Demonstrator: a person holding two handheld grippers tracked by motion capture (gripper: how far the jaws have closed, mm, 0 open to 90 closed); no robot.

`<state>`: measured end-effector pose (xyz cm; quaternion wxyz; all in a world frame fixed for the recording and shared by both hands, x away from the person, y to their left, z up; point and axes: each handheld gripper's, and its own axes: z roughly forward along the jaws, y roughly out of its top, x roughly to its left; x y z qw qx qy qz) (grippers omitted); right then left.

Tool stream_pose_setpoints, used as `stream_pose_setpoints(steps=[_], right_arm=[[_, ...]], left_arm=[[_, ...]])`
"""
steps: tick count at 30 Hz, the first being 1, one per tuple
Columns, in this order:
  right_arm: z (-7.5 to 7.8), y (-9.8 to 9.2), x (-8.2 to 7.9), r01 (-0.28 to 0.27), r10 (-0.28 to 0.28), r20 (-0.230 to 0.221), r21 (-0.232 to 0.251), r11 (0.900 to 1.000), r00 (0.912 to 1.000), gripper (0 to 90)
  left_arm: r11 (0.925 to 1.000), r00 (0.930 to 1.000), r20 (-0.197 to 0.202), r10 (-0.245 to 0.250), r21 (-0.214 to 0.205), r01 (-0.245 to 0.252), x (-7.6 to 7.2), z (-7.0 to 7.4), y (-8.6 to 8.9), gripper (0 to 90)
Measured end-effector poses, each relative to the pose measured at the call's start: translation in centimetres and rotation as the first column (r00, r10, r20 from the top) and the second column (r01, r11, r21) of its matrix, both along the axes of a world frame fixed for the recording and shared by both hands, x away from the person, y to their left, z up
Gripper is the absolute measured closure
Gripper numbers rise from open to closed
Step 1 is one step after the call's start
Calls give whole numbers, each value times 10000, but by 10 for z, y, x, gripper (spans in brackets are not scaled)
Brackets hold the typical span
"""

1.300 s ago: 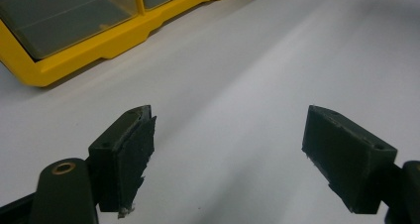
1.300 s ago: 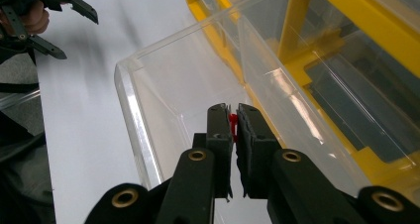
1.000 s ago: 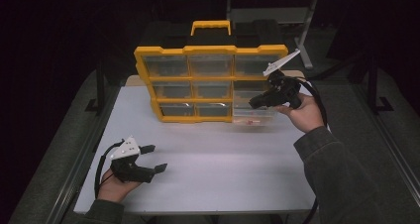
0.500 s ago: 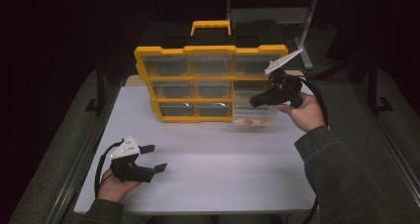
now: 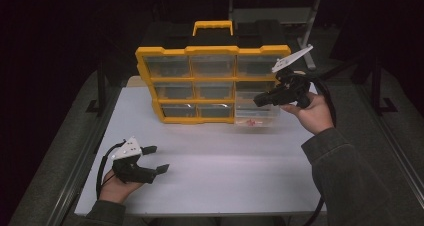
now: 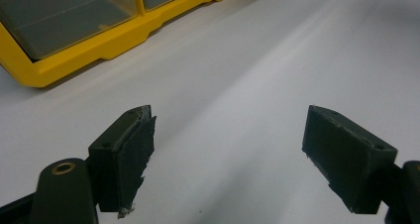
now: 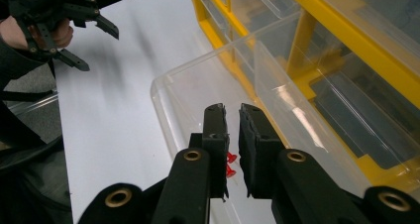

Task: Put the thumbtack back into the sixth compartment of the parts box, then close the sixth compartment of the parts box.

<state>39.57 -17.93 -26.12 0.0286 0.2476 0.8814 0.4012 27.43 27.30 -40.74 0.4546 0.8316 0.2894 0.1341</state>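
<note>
High view: yellow organizer point(image 5: 200, 83) stands upright at 12 o'clock on the white tabletop point(image 5: 225, 171). Its bottom-right clear drawer point(image 5: 256, 117) is pulled out toward the person, small red pieces point(image 5: 253, 121) inside. Right tongs point(image 5: 260, 100) at 2 o'clock, tips just above the drawer's back part. Left tongs point(image 5: 156, 159) at 8 o'clock, resting on the tabletop, well apart from the organizer.

Left gripper view: left tongs point(image 6: 225, 144) spread wide, nothing between the pads, bare tabletop point(image 6: 257, 60) ahead. Organizer's yellow bottom edge point(image 6: 89, 48) at 11 o'clock.

Right gripper view: right tongs point(image 7: 233, 116) nearly closed, narrow gap between the pads, nothing gripped. Tips hang over the open drawer point(image 7: 198, 92); red pieces point(image 7: 230, 164) lie on the drawer floor right below the jaws. Left tongs point(image 7: 96, 38) visible at 10 o'clock.
</note>
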Motion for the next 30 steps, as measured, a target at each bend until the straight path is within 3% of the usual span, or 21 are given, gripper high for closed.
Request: stream_pose_setpoints(steps=[15, 20, 30], right_arm=[[12, -3, -18, -141, 138, 139, 237, 9996, 9998, 808], [15, -2, -21, -253, 251, 145, 143, 9996, 9996, 806], [22, 5, -42, -767, 770, 469, -83, 9970, 9959, 802]], left_arm=[[10000, 10000, -53, -3, -25, 3, 0, -1, -1, 196], [9998, 9999, -58, -93, 153, 94, 2, -1, -1, 196], [9999, 9999, -80, -112, 85, 113, 0, -1, -3, 197]])
